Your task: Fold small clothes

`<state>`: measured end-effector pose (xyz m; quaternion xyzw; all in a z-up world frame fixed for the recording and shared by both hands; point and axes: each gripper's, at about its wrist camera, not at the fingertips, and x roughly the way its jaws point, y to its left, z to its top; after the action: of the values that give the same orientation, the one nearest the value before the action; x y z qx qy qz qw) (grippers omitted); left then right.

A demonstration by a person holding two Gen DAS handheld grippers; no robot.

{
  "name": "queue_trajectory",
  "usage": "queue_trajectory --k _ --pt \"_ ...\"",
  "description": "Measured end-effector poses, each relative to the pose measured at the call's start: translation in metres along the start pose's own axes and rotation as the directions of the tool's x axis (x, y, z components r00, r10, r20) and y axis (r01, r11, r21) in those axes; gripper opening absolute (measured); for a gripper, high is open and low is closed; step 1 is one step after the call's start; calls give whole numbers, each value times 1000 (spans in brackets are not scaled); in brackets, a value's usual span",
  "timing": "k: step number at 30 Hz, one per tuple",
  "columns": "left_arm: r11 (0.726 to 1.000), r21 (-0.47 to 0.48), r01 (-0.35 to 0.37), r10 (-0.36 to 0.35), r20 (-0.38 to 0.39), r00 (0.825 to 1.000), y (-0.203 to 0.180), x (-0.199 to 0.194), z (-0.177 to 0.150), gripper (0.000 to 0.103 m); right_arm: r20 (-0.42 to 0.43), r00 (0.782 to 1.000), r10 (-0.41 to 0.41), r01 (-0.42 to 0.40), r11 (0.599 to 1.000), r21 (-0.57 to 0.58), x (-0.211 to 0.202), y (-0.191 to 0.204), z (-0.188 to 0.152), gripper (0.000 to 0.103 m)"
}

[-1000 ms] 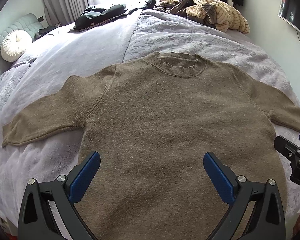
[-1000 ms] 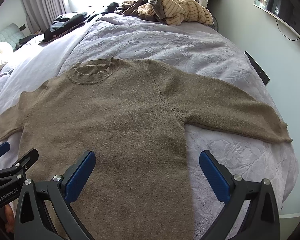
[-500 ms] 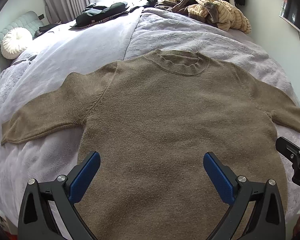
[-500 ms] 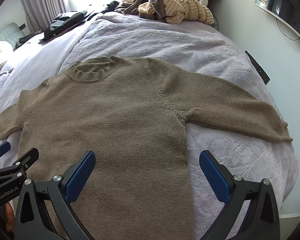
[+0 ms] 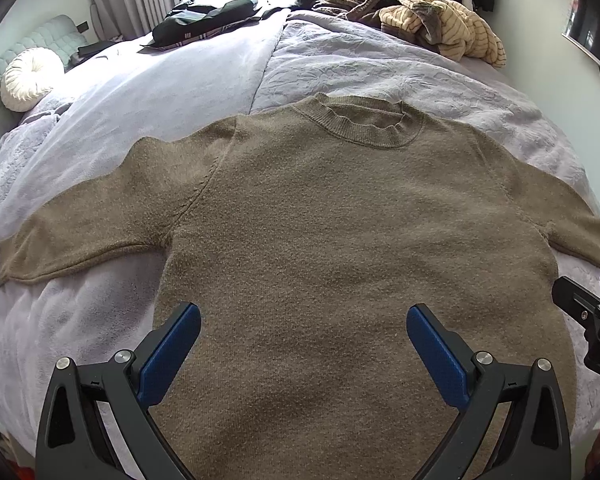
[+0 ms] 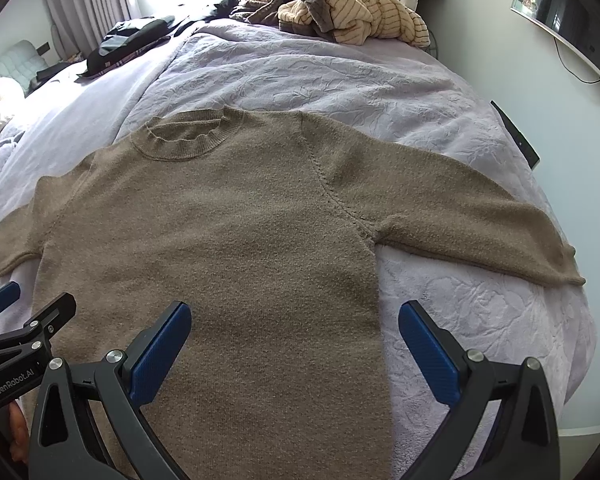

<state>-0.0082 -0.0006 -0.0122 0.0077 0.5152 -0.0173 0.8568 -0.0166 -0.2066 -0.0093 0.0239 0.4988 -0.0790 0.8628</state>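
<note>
Brown sweater (image 5: 340,240) lies flat, face up, on the bed (image 5: 160,92), both sleeves out, collar at the far end from the fingers. Nothing folded yet.

Left to right: left sleeve (image 5: 88,228) runs out beyond and left of the left gripper (image 5: 303,338). That gripper's fingers are spread wide, holding nothing, hovering over the lower body of the sweater with the left pad over the side hem line. Right gripper (image 6: 294,334) is also spread and empty, left pad over the body, right pad out over bare bedding; right sleeve (image 6: 472,224) lies ahead and right of it.

Risks, as a guess:
- Knit is thick and limp; a pinch may take only the top layer, so the back layer stays behind and the fold bunches.
- Soft duvet gives under a push, so the fingers could nip bedding along with the hem.
- The two grippers sit close side by side; crossing a sleeve over could make them clash.
- An uneven lift would skew the fold line off the collar centre.

Versus earlier frames: almost no change. Collar and sleeves sit slightly lower in both views, so both grippers have crept a touch forward or tipped. Fingers are as wide as before, sweater undisturbed.
</note>
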Motion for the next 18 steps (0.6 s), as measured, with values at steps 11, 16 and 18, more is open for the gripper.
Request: queue_trajectory --k 11,16,18 --pt "1000 -8 1 -1 -2 1000 7 4 1 103 -2 1000 -5 5 1000 -4 1 4 1 103" --pt "1000 -13 6 -6 -1 1000 10 4 2 103 -3 1000 -5 5 1000 2 2 5 1 103" --pt "1000 -12 6 -6 -1 1000 10 3 2 103 -4 1000 -7 7 1000 3 2 5 1 103"
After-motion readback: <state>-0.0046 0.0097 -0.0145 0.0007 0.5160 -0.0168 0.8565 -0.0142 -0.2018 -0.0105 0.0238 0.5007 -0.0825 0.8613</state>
